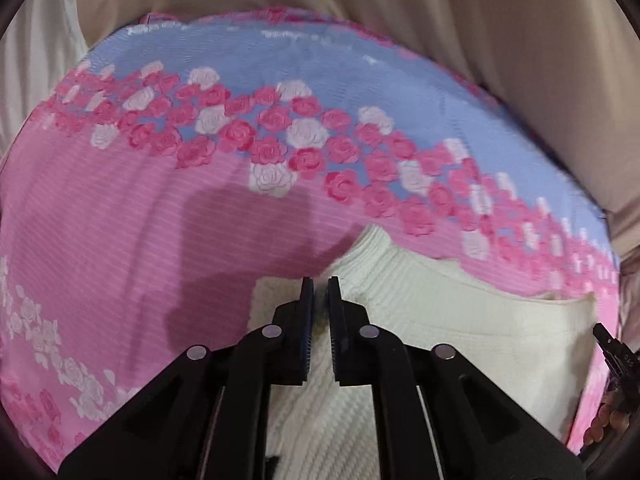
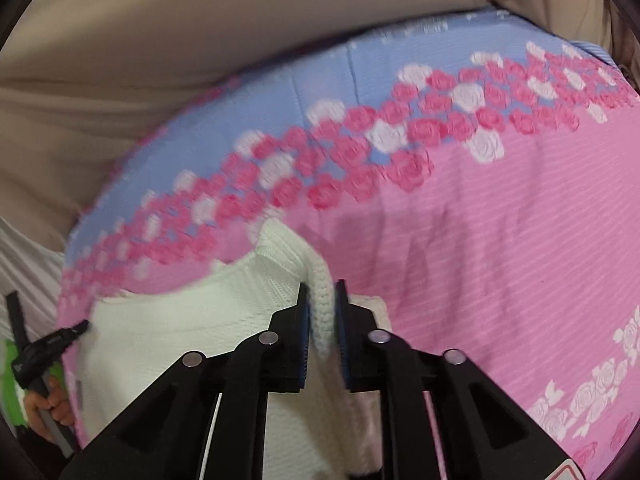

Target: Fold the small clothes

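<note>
A white knitted garment (image 1: pixel 460 320) lies on a pink and blue rose-print sheet (image 1: pixel 120 232). My left gripper (image 1: pixel 321 286) is over the garment's left part, its jaws almost closed with only a narrow gap; whether fabric is pinched there is unclear. In the right wrist view the garment (image 2: pixel 168 328) spreads to the left, and my right gripper (image 2: pixel 322 292) is shut on a ribbed white edge (image 2: pixel 323 308) of it, lifted between the pads. The right gripper also shows at the far right of the left wrist view (image 1: pixel 612 352); the left gripper shows at the far left of the right wrist view (image 2: pixel 60 336).
The sheet (image 2: pixel 500 240) covers a cushion-like surface with beige upholstery (image 1: pixel 400 20) behind it. A hand (image 2: pixel 48 404) holds the left gripper's handle at the left edge, next to something green (image 2: pixel 12 380).
</note>
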Motion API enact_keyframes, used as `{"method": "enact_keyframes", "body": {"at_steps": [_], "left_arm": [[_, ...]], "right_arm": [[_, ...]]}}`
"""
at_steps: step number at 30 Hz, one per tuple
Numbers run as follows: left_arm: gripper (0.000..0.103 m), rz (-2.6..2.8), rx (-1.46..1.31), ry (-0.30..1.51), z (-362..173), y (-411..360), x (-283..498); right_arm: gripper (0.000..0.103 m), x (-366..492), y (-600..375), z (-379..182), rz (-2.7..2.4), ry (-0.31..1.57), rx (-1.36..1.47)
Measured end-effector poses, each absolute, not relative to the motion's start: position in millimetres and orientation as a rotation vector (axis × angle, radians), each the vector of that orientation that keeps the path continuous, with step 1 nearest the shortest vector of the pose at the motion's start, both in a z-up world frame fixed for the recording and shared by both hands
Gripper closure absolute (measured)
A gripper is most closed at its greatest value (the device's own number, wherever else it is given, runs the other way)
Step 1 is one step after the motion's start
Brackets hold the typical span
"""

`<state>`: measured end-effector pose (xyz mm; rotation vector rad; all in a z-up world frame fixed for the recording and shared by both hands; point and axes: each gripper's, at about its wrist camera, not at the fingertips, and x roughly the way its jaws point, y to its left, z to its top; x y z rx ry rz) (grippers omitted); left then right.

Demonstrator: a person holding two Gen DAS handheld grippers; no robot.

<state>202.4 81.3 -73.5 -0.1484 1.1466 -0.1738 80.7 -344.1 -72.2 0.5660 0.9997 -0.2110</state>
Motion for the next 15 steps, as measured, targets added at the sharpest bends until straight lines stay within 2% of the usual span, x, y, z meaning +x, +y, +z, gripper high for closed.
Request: {"method": "enact_keyframes", "body": {"at_steps": [1, 2, 3, 4, 6, 12, 15], "left_arm": [[0.089, -0.184, -0.159, 1.127, -65, 86, 193], [0.071, -0.191, -0.17, 1.116, -59, 93, 183], [0.054, -0.19, -0.19, 1.114, -53, 103, 167], [0.048, -0.189, -0.216, 1.116, -51, 111, 154], [0.036, -0.19, -0.299, 1.134, -59, 133, 113], [0.035, -0.121, -0.457, 1.294, -115, 161, 24], [0.035, -0.083, -0.562, 1.279, -126, 164, 11]], "right_arm": [[0.084, 67, -340, -58, -0.212, 0.965, 0.542], [0.079, 56, -337, -52, -0.218, 0.948, 0.52], [0.065, 39, -335, -41, -0.228, 0.931, 0.496], [0.056, 18, -333, -35, -0.24, 0.916, 0.477], [0.053, -16, -333, -35, -0.251, 0.925, 0.477], [0.048, -113, -309, -87, -0.218, 1.094, 0.61], [0.046, -124, -300, -106, -0.204, 1.12, 0.684]]}}
